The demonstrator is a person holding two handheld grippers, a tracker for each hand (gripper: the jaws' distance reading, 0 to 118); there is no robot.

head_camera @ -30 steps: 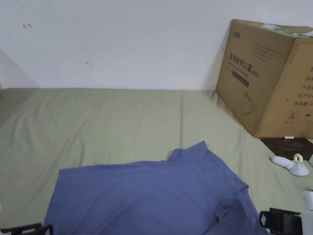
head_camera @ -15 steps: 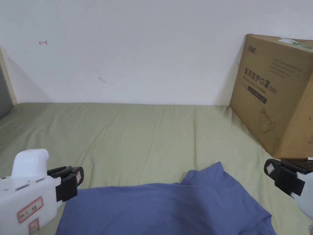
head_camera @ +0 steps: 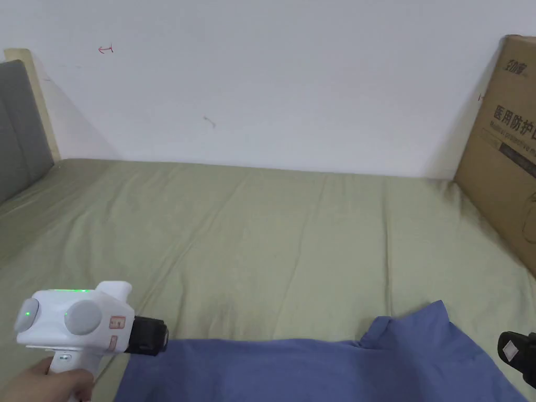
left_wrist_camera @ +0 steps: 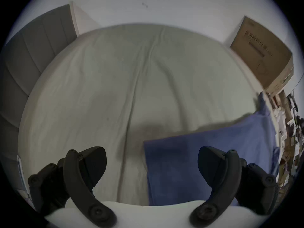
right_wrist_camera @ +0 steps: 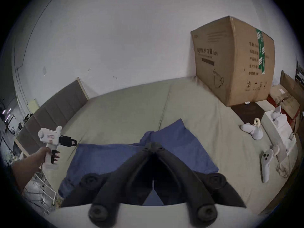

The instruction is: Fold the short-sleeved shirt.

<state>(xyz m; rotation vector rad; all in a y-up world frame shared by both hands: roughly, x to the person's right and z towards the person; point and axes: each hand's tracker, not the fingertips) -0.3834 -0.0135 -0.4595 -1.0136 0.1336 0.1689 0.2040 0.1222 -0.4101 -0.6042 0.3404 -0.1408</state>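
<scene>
— Looking at the bed from the head view, I see the blue short-sleeved cotton shirt lying flat on the olive-green bed sheet, at the near edge of the bed, with one sleeve pointing toward the large brown cardboard box on the right.

— And where are your tongs?

— My left tongs hang above the sheet, just beside the left edge of the shirt, not touching it. In the left gripper view the two black jaws stand wide apart with nothing between them. A hand holds the white handle from below.

— And the right ones?

— My right tongs are over the middle of the shirt in the right gripper view. The jaws meet at the tips, together. I cannot tell if any cloth is pinched between them. Two white controllers lie on the sheet near the box.
</scene>
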